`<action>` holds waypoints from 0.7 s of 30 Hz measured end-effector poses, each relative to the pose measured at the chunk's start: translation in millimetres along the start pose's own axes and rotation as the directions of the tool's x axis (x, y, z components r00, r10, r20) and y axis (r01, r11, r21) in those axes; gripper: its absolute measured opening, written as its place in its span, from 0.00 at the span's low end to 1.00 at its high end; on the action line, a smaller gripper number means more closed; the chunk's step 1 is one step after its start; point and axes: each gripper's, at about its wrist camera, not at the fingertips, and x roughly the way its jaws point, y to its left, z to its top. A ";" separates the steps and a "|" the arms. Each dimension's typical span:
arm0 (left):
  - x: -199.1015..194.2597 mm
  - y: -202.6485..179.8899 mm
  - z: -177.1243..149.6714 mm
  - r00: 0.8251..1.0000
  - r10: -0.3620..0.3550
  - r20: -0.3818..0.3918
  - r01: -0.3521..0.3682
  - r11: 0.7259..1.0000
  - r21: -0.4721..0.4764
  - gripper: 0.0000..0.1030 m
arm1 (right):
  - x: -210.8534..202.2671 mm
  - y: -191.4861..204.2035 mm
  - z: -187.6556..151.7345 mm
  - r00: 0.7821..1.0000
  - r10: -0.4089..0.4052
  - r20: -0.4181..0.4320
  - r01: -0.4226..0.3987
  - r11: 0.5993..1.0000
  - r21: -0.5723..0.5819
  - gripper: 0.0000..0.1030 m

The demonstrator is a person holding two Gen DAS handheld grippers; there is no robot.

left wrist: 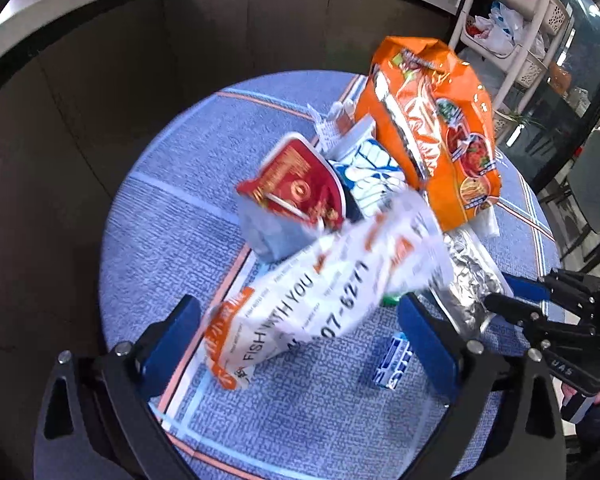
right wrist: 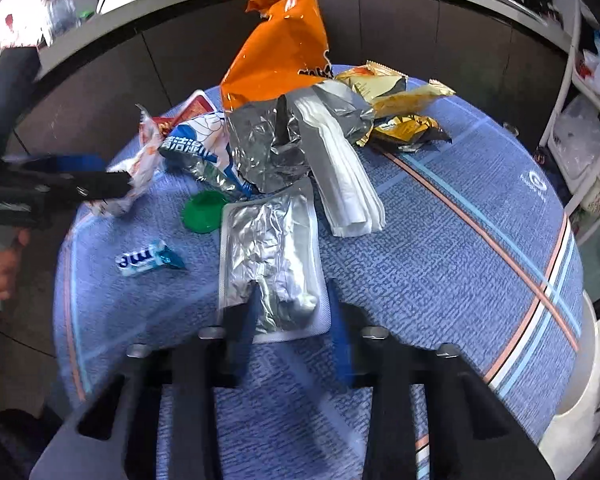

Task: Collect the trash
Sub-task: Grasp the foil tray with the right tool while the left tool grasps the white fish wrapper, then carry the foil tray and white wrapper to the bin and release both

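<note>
My right gripper (right wrist: pixel 290 316) has pinched down on the foil pouch (right wrist: pixel 272 264) near the counter's (right wrist: pixel 460 260) front edge. Left gripper (left wrist: pixel 300 320) is wide open around the white bag (left wrist: pixel 320 292), not gripping. Foil's slick, might slide out when I lift.

Foil pouch (right wrist: pixel 274 264), crumpled, flat on tabletop, near end between right tool's fingers. White printed wrapper (left wrist: pixel 320 300), rumpled, between left tool's fingers. Gum wrapper (right wrist: pixel 146 261) and green lid (right wrist: pixel 202 212) left of right tool. Beyond: orange bag (left wrist: pixel 432 132) upright, red cup (left wrist: pixel 292 196) tipped, napkins (right wrist: pixel 346 176), gold wrappers (right wrist: pixel 396 112).
</note>
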 end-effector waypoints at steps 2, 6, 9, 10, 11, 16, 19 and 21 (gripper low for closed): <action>4.4 3.1 0.6 1.000 -0.025 -0.015 0.025 1.000 -0.006 0.84 | -7.2 0.6 -4.1 1.000 0.005 0.016 -0.005 1.000 0.006 0.16; 6.5 6.2 0.8 0.998 -0.055 -0.020 0.055 0.998 -0.018 0.76 | -29.3 5.5 -10.4 0.997 0.048 0.060 -0.050 0.998 0.035 0.09; 3.8 3.7 0.3 0.998 -0.066 -0.012 0.066 0.998 -0.014 0.68 | -41.3 13.7 -7.9 0.994 0.067 0.084 -0.070 0.997 0.032 0.07; 1.5 1.9 0.0 0.998 -0.067 -0.008 0.067 0.998 -0.013 0.62 | -46.6 17.1 -9.2 0.993 0.068 0.094 -0.071 0.997 0.026 0.07; -0.8 -0.3 -0.5 0.997 -0.072 -0.007 0.072 0.997 -0.012 0.58 | -49.0 19.4 -7.0 0.993 0.068 0.099 -0.070 0.997 0.023 0.07; -7.0 -12.1 -6.4 0.998 -0.062 -0.011 0.063 0.998 0.010 0.44 | -75.1 28.4 -11.7 0.988 0.048 0.146 -0.050 0.999 0.012 0.07; -11.0 -18.0 -10.4 0.997 -0.070 -0.014 0.070 0.998 0.008 0.34 | -86.7 26.6 -13.6 0.985 0.032 0.172 -0.037 0.999 0.025 0.07; -15.1 -22.1 -11.4 0.996 -0.087 -0.012 0.087 0.996 -0.003 0.30 | -88.6 21.6 -12.7 0.983 0.024 0.184 -0.031 0.999 0.036 0.07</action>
